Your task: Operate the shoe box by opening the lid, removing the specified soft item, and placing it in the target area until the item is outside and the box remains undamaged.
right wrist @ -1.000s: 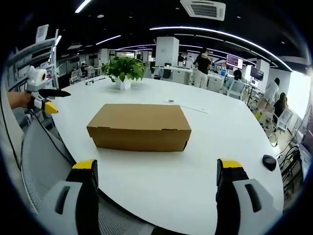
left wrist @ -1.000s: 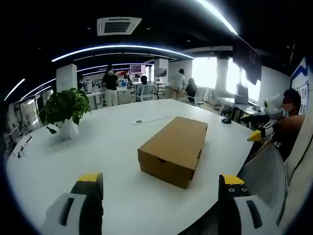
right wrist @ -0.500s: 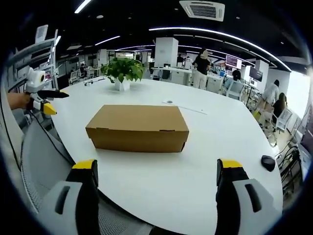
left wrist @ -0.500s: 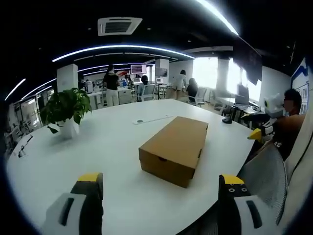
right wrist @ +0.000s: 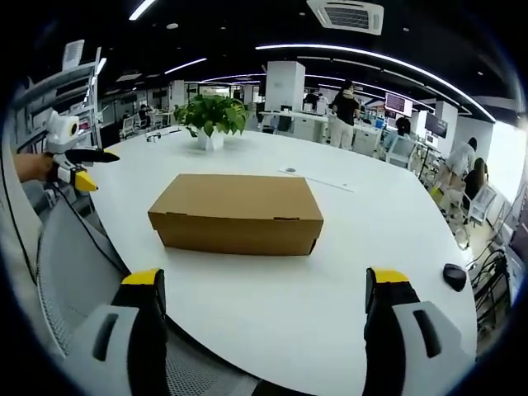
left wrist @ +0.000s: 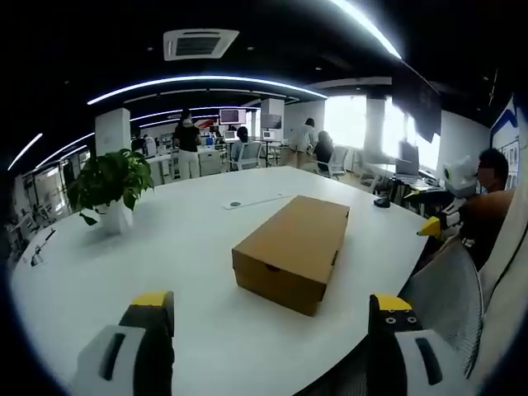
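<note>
my left tongs [left wrist: 268, 326] and right tongs [right wrist: 262, 301] hang spread and empty, short of the shoe box [right wrist: 237, 214]. over the last second only the views drift slightly; the box rests unmoved, lid shut, mid-tabletop [left wrist: 190, 239], beyond both pairs. the soft item is presumably inside. opening has not begun; next comes the approach to the lid.

No legible text (screens blurred)
</note>
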The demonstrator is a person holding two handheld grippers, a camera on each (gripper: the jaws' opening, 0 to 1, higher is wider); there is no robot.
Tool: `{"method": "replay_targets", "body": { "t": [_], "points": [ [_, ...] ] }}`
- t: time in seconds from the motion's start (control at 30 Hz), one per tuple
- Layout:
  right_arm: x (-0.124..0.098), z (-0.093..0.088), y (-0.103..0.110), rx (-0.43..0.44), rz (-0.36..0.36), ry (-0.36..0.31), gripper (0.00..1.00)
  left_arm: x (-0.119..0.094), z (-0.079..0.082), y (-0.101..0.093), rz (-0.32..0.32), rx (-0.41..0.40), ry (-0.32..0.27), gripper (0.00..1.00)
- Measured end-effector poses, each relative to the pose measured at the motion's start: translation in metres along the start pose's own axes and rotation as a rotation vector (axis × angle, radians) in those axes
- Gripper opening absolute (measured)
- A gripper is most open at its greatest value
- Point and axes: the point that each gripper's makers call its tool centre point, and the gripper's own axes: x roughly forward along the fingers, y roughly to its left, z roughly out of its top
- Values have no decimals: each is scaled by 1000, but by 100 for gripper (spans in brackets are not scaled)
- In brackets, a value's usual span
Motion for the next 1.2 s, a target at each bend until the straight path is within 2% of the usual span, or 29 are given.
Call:
{"method": "replay_targets", "body": {
  "t": [0.73,0.87,0.97,1.2],
  "points": [
    [-3,-4,-9,11,-21,-3,96,8,-3,-11,3,16,16,100],
    [0,-3,-6,-5,11,7,96,10,-7,-13,12,17,28,98],
    [2,-4,-2,-18,49,23,87,12,-6,-15,15,16,26,98],
    [12,-5,2,-42,94,36,89,16,-7,-16,38,6,35,96]
  ]
}}
